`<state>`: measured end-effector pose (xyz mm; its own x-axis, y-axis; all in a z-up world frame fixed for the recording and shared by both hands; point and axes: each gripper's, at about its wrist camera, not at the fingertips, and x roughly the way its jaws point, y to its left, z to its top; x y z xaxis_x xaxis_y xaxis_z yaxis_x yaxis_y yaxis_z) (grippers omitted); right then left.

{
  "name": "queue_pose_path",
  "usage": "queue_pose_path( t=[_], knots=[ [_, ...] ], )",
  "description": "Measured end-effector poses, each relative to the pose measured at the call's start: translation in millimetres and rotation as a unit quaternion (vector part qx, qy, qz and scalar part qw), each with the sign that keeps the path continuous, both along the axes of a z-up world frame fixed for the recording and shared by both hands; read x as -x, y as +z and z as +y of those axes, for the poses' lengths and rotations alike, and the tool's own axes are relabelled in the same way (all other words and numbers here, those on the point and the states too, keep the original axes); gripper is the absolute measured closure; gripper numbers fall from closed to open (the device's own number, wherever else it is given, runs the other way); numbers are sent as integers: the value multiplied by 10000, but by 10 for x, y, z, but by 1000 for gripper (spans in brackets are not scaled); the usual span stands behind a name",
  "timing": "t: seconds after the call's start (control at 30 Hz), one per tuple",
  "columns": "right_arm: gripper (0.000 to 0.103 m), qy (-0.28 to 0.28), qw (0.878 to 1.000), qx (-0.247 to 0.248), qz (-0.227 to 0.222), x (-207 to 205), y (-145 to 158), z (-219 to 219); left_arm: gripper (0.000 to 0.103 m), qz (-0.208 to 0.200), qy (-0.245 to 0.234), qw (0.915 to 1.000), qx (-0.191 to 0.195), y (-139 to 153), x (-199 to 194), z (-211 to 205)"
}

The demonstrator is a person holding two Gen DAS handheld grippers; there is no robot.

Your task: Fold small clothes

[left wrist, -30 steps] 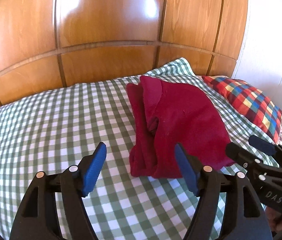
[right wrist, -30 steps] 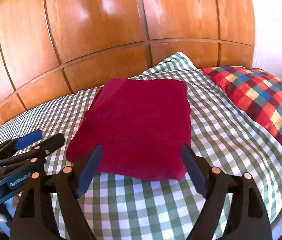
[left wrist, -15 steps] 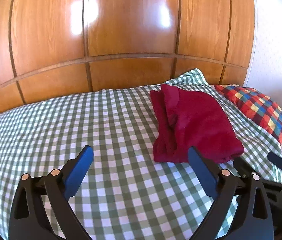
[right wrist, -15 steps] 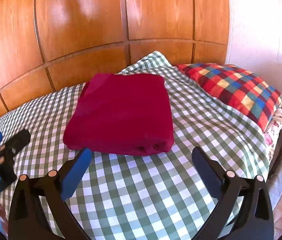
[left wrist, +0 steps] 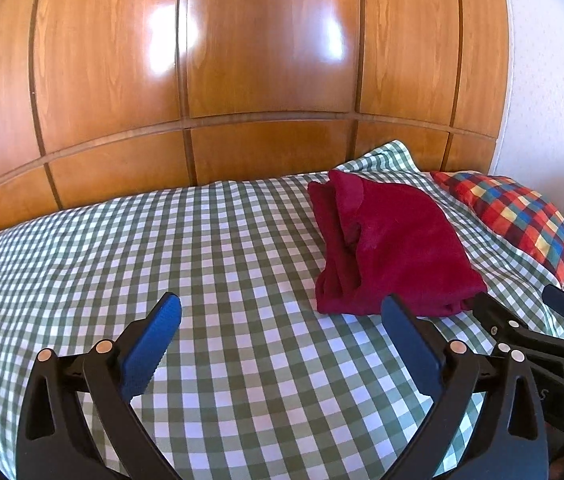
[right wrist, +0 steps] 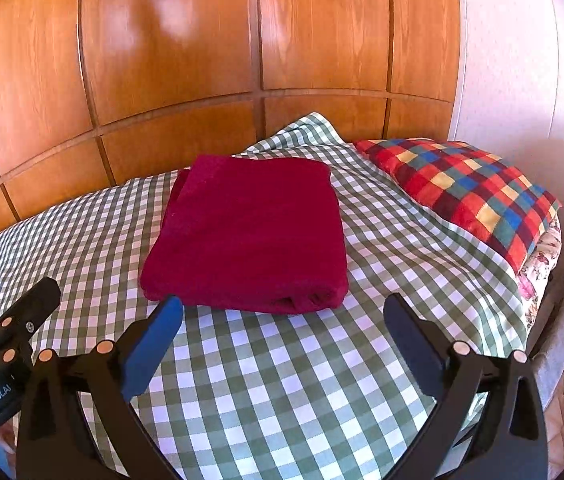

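A dark red garment (right wrist: 250, 232) lies folded into a thick rectangle on the green-and-white checked bedsheet (right wrist: 282, 392). In the left wrist view the same red garment (left wrist: 393, 248) sits ahead and to the right, its layered edge facing me. My left gripper (left wrist: 282, 320) hovers over bare sheet, jaws wide open and empty, short of the garment. My right gripper (right wrist: 282, 316) is open too, just in front of the garment's near fold, touching nothing. Each gripper shows at the edge of the other's view: the right gripper (left wrist: 521, 312) and the left gripper (right wrist: 14, 292).
A wooden panelled headboard (left wrist: 266, 80) rises behind the bed. A multicoloured checked pillow (right wrist: 469, 196) lies right of the garment, above a floral edge (right wrist: 537, 268). A white wall (right wrist: 521, 60) stands at the right. The bed's edge drops off at the lower right.
Both grippers have opened wide and drawn back from the garment, which now lies farther ahead. The folded garment has stayed in place on the sheet.
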<state>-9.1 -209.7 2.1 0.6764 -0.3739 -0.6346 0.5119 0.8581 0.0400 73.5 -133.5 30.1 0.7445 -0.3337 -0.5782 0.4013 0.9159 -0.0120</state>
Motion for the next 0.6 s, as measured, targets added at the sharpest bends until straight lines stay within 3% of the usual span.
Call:
queue_pose_path(
  t=[0.6],
  knots=[
    [3,50,10000,10,20,11,-9,3,4,-92,155,9998,44,75,22,80]
  ],
)
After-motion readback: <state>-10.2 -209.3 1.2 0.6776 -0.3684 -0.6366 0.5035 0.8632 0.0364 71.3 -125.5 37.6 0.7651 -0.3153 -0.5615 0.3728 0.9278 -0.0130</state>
